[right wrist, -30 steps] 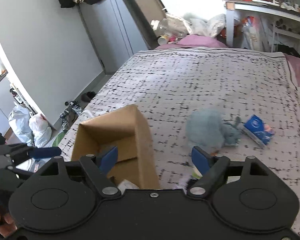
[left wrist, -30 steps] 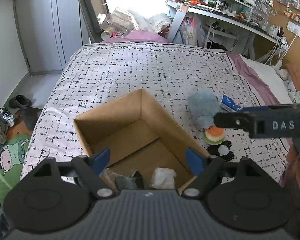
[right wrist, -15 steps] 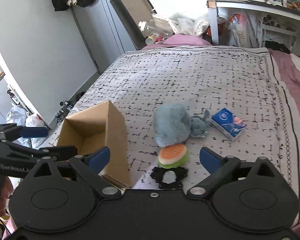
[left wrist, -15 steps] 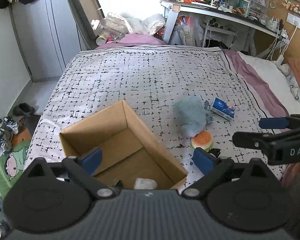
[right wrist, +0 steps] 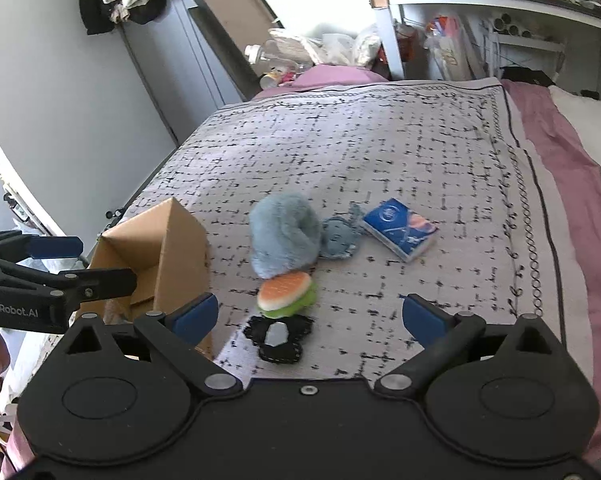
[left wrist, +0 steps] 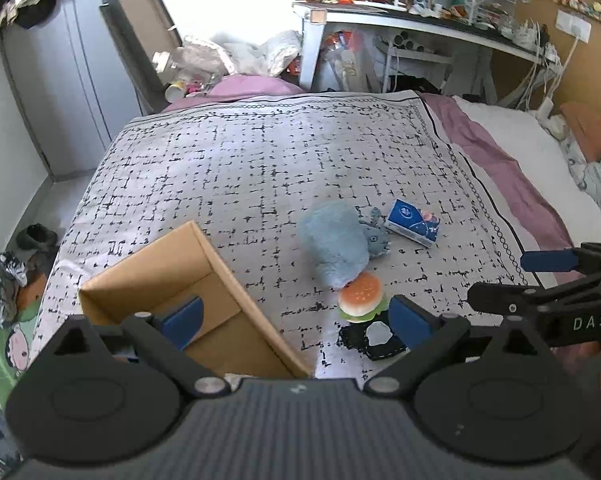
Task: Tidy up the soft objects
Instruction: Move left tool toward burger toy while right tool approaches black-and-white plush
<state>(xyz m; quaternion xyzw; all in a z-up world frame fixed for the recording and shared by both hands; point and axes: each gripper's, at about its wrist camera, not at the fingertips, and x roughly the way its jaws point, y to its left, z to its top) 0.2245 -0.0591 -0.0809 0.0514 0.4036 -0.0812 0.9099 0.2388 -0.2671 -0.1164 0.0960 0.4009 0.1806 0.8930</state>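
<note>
An open cardboard box (left wrist: 188,284) (right wrist: 160,248) stands on the patterned bedspread at the near left. To its right lie a fluffy blue plush (left wrist: 334,242) (right wrist: 284,236), a small blue fabric toy (right wrist: 337,238), a soft hamburger toy (left wrist: 359,295) (right wrist: 286,294), a black-and-white soft piece (left wrist: 374,336) (right wrist: 278,336) and a blue tissue pack (left wrist: 412,222) (right wrist: 400,229). My left gripper (left wrist: 296,318) is open and empty above the box's right wall. My right gripper (right wrist: 310,316) is open and empty just short of the hamburger toy.
The bedspread (left wrist: 268,168) covers a bed with a pink sheet (left wrist: 496,160) at the right. A cluttered desk (left wrist: 420,20) stands beyond the bed. Bags and bottles (left wrist: 220,60) pile at the far end. Shoes (left wrist: 32,236) lie on the floor left.
Both grippers have pulled back and up from the box, and swung right. The toys have come into fuller view; the right gripper now faces the hamburger toy.
</note>
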